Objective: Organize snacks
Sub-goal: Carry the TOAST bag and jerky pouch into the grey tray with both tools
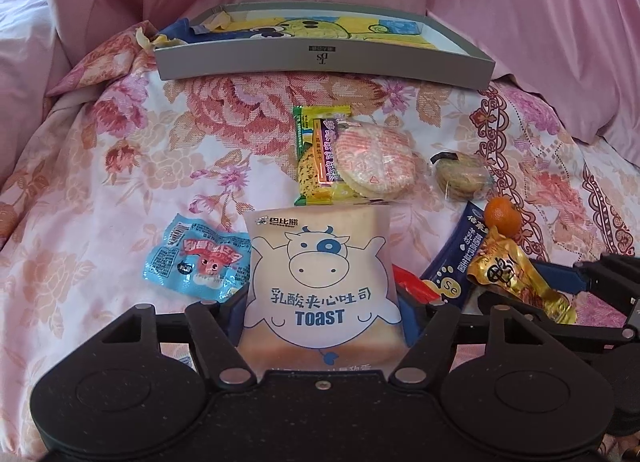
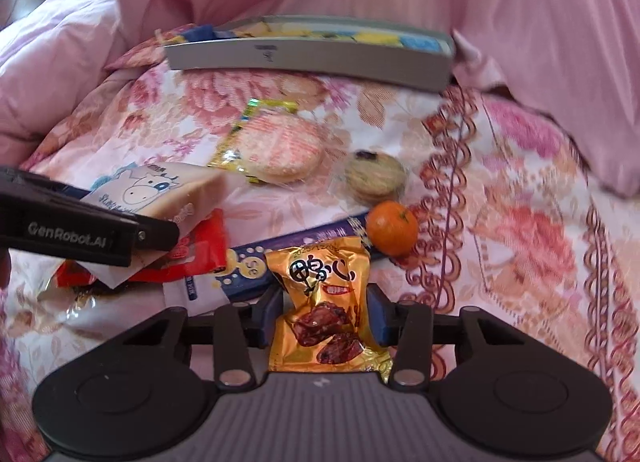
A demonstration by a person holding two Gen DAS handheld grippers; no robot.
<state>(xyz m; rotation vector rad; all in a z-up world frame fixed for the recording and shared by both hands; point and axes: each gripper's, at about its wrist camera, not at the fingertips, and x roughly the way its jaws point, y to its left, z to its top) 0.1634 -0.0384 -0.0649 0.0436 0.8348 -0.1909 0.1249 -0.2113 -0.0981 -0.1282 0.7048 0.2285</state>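
Gold snack packet (image 2: 320, 302) upright lengthwise between right gripper (image 2: 323, 312) jaws

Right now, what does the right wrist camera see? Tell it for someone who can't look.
The right gripper pinches a gold snack packet over a flowery bedspread. Ahead lie an orange, cookies, a rice cracker and a grey box; at left, the left gripper holds a toast pack.

the left gripper (image 1: 322, 304) was black and speckled, with blue finger pads and silver pivot pins. the right gripper (image 2: 324, 316) had a grey ribbed body, black linkages, blue pads. white "genrobot.ai" lettering marked the left's side.
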